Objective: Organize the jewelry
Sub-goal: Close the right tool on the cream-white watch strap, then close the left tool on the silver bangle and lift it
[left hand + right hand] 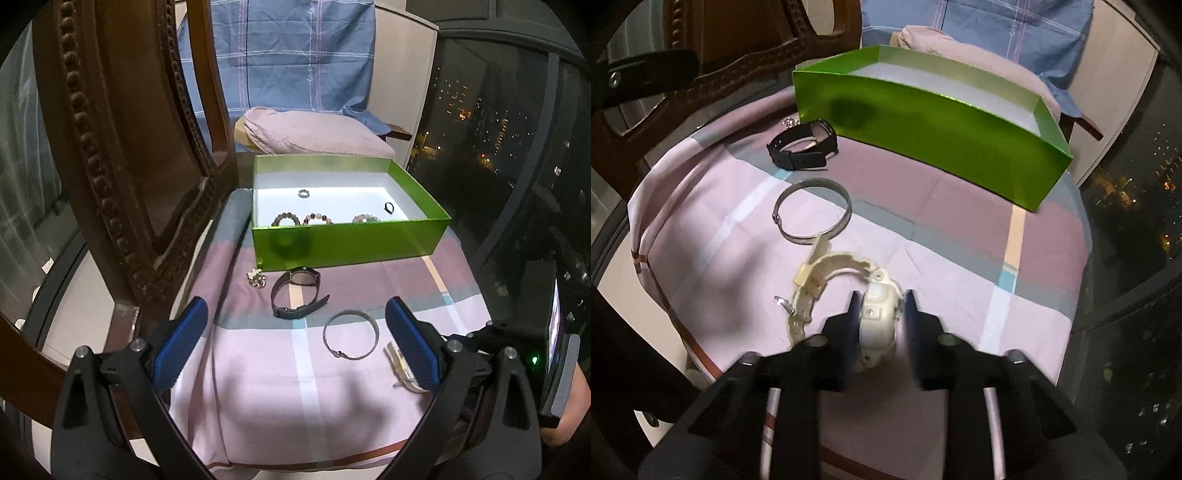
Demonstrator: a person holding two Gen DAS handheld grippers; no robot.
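A green box [347, 242] stands at the back of the checked cloth and holds several bead bracelets [286, 219], a ring [303, 193] and a small black band [389, 208]. On the cloth lie a black watch [297, 293], a silver bangle [351, 334] and a small brooch [256, 277]. My left gripper [295, 328] is open and empty, above the cloth before the watch and bangle. My right gripper [880, 310] has its jaws around the case of a cream watch [877, 317], left pad touching, a small gap at the right. The box [934, 133], black watch [803, 146] and bangle [812, 210] lie beyond.
A carved wooden chair back [122, 147] rises at the left. A pink pillow [314, 133] and blue bedding [295, 55] lie behind the box. A dark window [498, 129] with city lights is at the right. The cloth's [942, 251] edge falls away at front and sides.
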